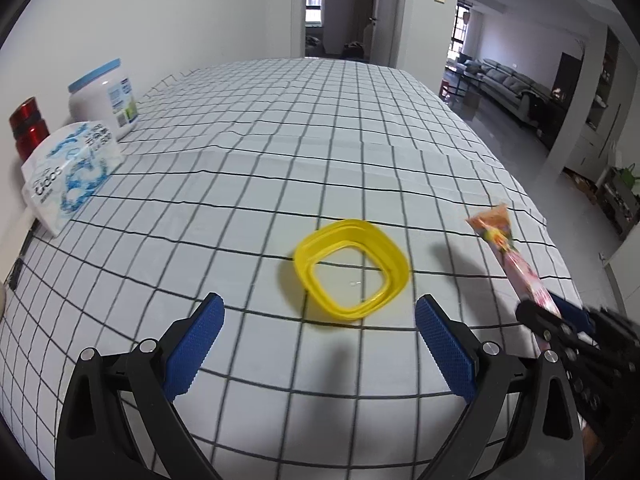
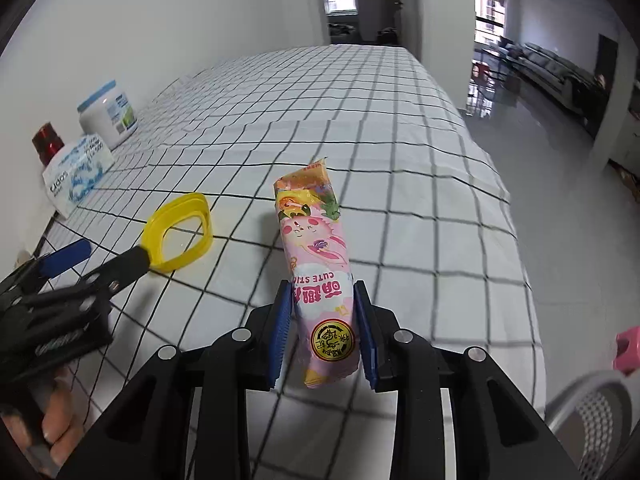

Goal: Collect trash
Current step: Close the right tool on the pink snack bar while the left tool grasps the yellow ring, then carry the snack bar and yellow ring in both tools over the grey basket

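A yellow plastic ring lid lies on the checked tablecloth, just ahead of my left gripper, which is open and empty above the cloth. The lid also shows in the right wrist view, with the left gripper at its near edge. My right gripper is shut on a pink snack wrapper and holds it above the table. The wrapper also shows in the left wrist view, to the right of the lid.
A tissue pack, a white jar with a blue lid and a red can stand at the table's left edge by the wall. A grey mesh chair and a pink object are at the right.
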The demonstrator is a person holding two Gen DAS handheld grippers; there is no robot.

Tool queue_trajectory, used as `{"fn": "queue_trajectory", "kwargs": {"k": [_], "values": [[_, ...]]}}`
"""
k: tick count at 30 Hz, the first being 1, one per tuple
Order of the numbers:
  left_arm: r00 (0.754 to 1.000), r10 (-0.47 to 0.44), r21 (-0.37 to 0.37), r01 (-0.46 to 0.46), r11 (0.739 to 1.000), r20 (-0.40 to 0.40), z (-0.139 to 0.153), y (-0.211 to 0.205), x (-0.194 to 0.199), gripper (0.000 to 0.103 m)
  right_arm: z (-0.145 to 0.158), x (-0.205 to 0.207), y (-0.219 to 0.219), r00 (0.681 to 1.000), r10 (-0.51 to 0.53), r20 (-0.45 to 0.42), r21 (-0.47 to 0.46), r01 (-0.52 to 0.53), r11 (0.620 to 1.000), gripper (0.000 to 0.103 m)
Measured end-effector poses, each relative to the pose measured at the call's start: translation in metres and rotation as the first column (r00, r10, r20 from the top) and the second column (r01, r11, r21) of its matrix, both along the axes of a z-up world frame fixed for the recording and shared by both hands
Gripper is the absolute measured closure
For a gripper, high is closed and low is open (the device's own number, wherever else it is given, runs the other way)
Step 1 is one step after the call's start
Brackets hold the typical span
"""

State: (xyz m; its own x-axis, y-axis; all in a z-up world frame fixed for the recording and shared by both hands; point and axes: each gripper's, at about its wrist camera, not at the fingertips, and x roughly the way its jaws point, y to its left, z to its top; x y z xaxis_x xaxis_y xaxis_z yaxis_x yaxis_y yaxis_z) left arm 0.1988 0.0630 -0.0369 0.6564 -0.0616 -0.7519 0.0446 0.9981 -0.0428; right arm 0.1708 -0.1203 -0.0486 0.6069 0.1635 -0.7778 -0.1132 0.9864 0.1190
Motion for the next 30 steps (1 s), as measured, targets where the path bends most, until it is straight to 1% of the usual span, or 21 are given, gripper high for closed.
{"fn": "queue_trajectory", "kwargs": {"k": [5, 9, 15, 20, 21, 23, 25, 30], "values": [[1.000, -0.005, -0.008, 0.005, 1.000, -0.030, -0.004, -0.010, 0.012, 0.009, 0.004, -0.024, -0.015, 0.999, -0.037, 0.007, 0.033, 0.037, 0.999, 0.073], [0.999, -0.004, 0.012, 0.005, 1.000, -0.050, -0.011, -0.017, 0.021, 0.009, 0.007, -0.036, -0.024, 0.998, -0.056, 0.013, 0.059, 0.055, 0.997, 0.073], [0.995, 0.006, 0.007, -0.005, 1.000, -0.098, -0.021, -0.023, 0.038, 0.009, 0.011, -0.044, -0.023, 0.998, -0.057, 0.021, 0.074, 0.056, 0.996, 0.073], [0.994, 0.009, 0.027, -0.006, 1.000, -0.109, -0.026, -0.026, 0.049, 0.009, 0.012, -0.046, -0.025, 0.998, -0.056, 0.021, 0.097, 0.054, 0.994, 0.073], [0.994, 0.006, 0.034, -0.002, 0.999, -0.110, -0.027, -0.026, 0.051, 0.011, 0.012, -0.045, -0.026, 0.998, -0.057, 0.021, 0.099, 0.055, 0.994, 0.073], [0.993, 0.002, 0.044, 0.003, 0.999, -0.117, -0.030, -0.028, 0.054, 0.017, 0.011, -0.045, -0.027, 0.998, -0.060, 0.021, 0.101, 0.058, 0.993, 0.073], [0.992, -0.002, 0.044, 0.008, 0.999, -0.126, -0.032, -0.028, 0.055, 0.027, 0.010, -0.044, -0.028, 0.998, -0.063, 0.020, 0.103, 0.060, 0.993, 0.073], [0.994, -0.003, 0.027, 0.006, 1.000, -0.106, -0.031, -0.023, 0.053, 0.029, 0.009, -0.043, -0.029, 0.997, -0.070, 0.022, 0.104, 0.068, 0.992, 0.073]]}}
